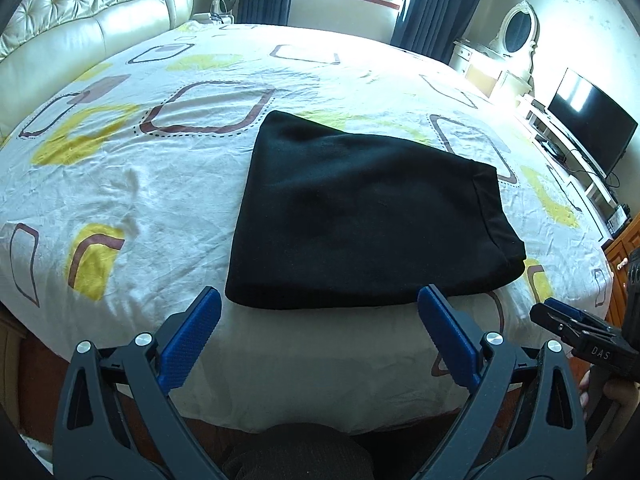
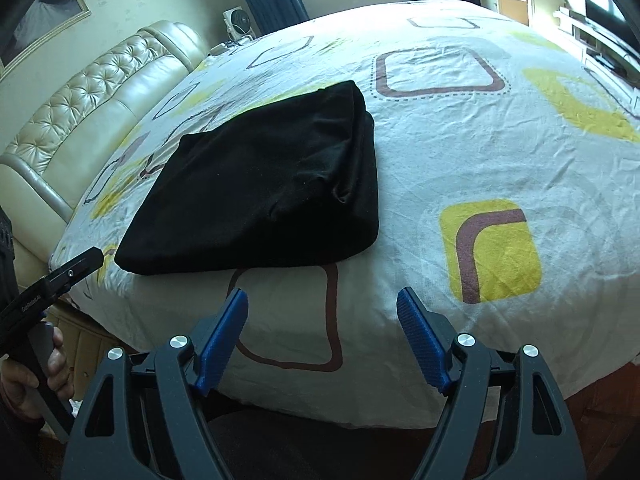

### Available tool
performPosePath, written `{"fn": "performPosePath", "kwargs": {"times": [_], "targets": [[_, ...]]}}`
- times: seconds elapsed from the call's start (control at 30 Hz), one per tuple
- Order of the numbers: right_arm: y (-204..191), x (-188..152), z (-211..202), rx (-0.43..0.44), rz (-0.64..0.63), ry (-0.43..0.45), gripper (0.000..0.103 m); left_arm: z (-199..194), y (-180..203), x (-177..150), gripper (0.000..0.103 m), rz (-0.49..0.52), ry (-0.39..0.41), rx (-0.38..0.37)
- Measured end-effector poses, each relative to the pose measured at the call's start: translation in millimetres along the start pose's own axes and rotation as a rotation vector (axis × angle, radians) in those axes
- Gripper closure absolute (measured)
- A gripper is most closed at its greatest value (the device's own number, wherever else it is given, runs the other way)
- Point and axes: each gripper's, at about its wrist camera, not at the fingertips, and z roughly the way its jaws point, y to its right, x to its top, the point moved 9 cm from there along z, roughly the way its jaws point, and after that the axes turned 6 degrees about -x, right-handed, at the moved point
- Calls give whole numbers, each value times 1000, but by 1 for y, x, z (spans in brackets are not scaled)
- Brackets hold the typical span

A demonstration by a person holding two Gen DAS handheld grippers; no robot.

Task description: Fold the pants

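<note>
The black fabric pants (image 1: 372, 216) lie folded into a flat bundle on my white bed sheet with yellow and brown squares (image 1: 140, 184), near its front edge. My left gripper (image 1: 320, 300) and right gripper (image 2: 322, 298) hover spread wide, holding nothing (one handle reads "DAS").

- Your right gripper (image 2: 322, 296), black-framed with ribbed blue plastic finger pads (image 2: 222, 340), hangs with its jaws spread wide and nothing between them, just off the near edge of the bed.
- The folded black fabric pants (image 2: 256, 188) lie flat as a compact rectangle on the white bedsheet printed with yellow and brown rounded squares (image 2: 492, 128), ahead and to the left.
- Your left gripper (image 2: 64, 276) shows side-on at the left edge, held in your hand (image 2: 30, 376).
- A cream tufted leather headboard (image 2: 92, 108) stands left.
</note>
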Motion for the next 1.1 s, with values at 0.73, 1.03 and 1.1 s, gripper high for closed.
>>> {"fn": "performPosePath", "kwargs": {"times": [0.73,1.03,1.1], "targets": [[-18,4,-14,-77,-43,96,22,-9,-9,-9,4,16,42,133],[-18,2,-11,-68,-39,87,22,-9,-8,-6,4,20,41,149],[-19,1,-11,-66,-41,86,22,-9,-8,-6,4,22,41,155]]}}
